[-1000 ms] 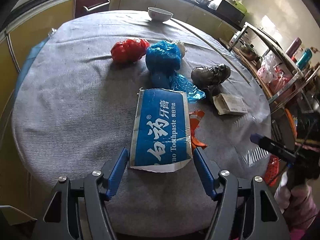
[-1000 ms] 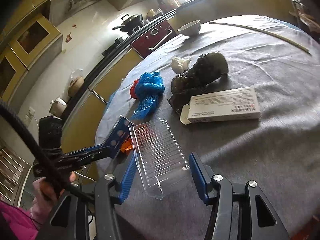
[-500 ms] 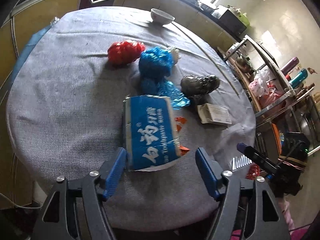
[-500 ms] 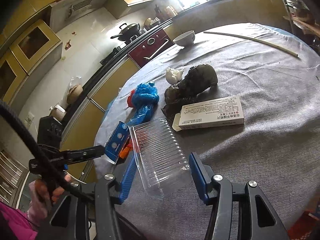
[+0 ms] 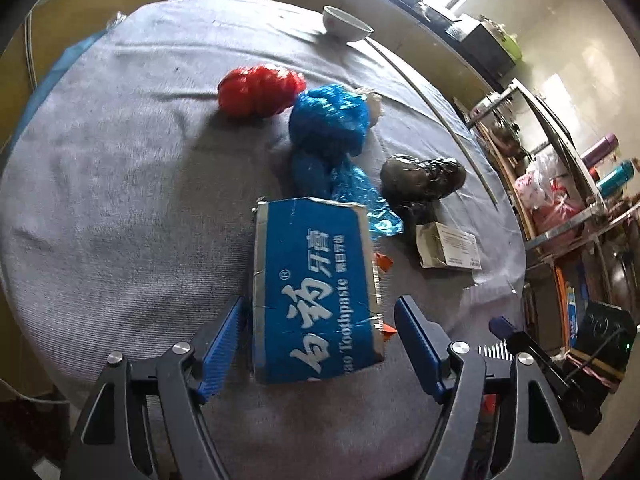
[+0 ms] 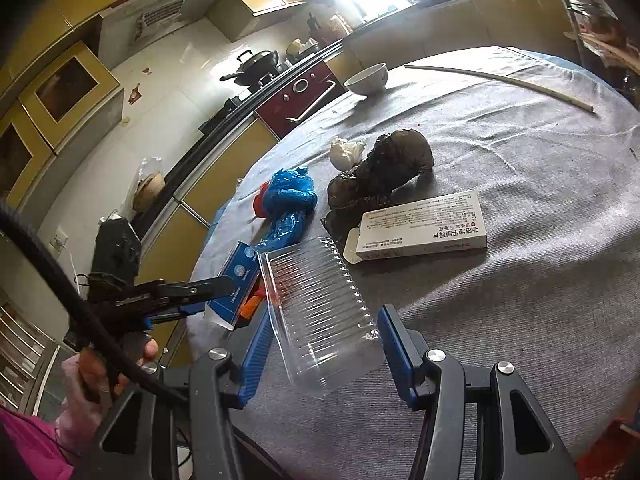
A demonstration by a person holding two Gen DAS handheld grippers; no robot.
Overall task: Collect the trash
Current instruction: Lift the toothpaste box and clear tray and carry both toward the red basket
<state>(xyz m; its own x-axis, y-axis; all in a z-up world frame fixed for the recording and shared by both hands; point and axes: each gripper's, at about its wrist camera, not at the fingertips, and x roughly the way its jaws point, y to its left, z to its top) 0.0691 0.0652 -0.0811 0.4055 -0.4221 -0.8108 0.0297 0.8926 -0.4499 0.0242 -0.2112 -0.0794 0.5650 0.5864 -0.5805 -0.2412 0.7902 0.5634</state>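
i see my left gripper (image 5: pixel 320 344) with its jaws apart, just closed in a little, around the near end of the blue toothpaste box (image 5: pixel 316 292) lying flat on the grey-clothed table (image 5: pixel 120 200), neither pad visibly touching it. my right gripper (image 6: pixel 322 346) has its fingers apart beside the clear plastic tray (image 6: pixel 320 312); whether they press it i cannot tell. only the left view shows the red bag (image 5: pixel 260 90) whole, while the right view shows the white bowl (image 6: pixel 366 78), whose inside i cannot see.
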